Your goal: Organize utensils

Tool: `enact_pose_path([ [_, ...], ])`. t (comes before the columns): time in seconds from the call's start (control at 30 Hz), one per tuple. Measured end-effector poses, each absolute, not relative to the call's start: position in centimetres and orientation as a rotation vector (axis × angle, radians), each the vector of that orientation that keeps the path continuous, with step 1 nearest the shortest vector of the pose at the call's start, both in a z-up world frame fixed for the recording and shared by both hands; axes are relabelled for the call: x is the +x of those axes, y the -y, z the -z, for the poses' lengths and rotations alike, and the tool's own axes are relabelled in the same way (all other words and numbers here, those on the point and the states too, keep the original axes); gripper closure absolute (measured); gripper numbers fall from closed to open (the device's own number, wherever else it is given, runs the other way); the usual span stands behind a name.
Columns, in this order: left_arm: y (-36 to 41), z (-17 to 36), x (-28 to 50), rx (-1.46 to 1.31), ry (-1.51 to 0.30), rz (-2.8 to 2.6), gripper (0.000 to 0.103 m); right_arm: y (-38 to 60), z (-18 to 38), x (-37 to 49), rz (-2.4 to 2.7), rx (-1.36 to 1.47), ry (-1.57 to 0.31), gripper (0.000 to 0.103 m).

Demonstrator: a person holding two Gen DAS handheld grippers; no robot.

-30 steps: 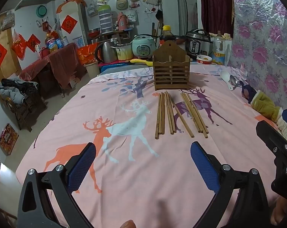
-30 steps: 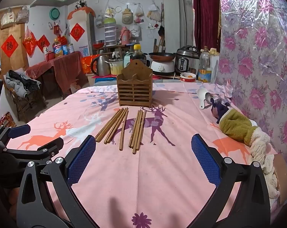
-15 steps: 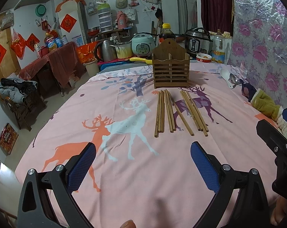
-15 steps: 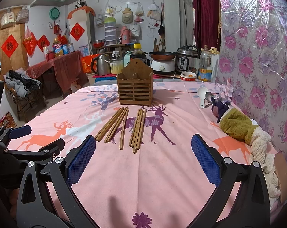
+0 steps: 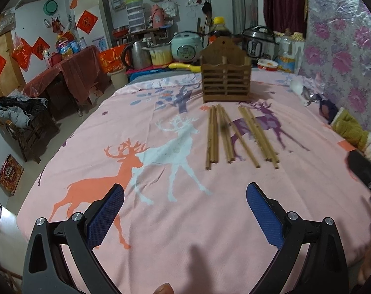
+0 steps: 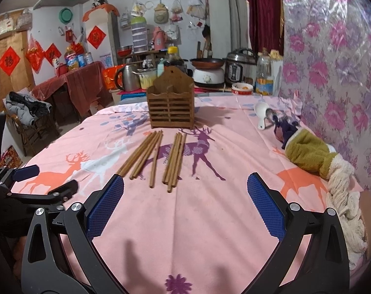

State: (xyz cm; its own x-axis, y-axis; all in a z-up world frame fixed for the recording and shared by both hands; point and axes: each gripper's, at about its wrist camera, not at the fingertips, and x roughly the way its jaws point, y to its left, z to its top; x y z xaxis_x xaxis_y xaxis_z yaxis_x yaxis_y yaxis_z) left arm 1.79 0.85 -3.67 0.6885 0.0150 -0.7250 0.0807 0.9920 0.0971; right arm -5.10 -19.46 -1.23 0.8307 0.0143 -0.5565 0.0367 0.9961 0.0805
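Several wooden chopsticks [image 5: 234,136] [image 6: 158,156] lie in two loose bundles on the pink deer-print tablecloth [image 5: 160,220] [image 6: 210,220]. Behind them stands a slatted wooden utensil holder [image 5: 225,78] [image 6: 171,103], upright and with no utensils showing above its rim. My left gripper [image 5: 185,204] hovers open, short of the chopsticks' near ends, nothing between its blue pads. My right gripper [image 6: 185,196] is open too, just before the chopstick tips. The left gripper also appears at the left edge of the right wrist view [image 6: 26,174].
A white spoon [image 6: 261,112] and a dark item lie at the far right. A green and cream cloth bundle [image 6: 315,156] sits by the floral wall. Cookers, a kettle and bottles stand behind the table's far edge. A chair with clothes stands left.
Both grippers have crept slightly forward toward the chopsticks. They stay open, and nothing on the table has moved.
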Motion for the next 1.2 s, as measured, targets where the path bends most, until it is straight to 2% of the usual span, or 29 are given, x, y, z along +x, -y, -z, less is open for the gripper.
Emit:
enact_pose_path([
  [0.3, -4.2, 8.8, 7.7, 0.051, -1.008, -0.021, 0.006, 22.5, 7.3, 0.9, 0.068, 0.134, -0.815, 0.006],
  [0.5, -4.2, 11.0, 11.2, 0.081, -1.113, 0.021, 0.006, 23.0, 8.6, 5.2, 0.062, 0.093, -0.888, 0.006],
  [0.77, -5.0, 11.8, 17.2, 0.113, -1.175, -0.01, 0.005, 25.6, 11.0, 11.9, 0.081, 0.116, -1.021, 0.006],
  [1.2, -6.4, 12.8, 20.4, 0.038, -1.113, 0.016, 0.004, 26.2, 13.0, 13.0, 0.097, 0.076, -1.051, 0.005],
])
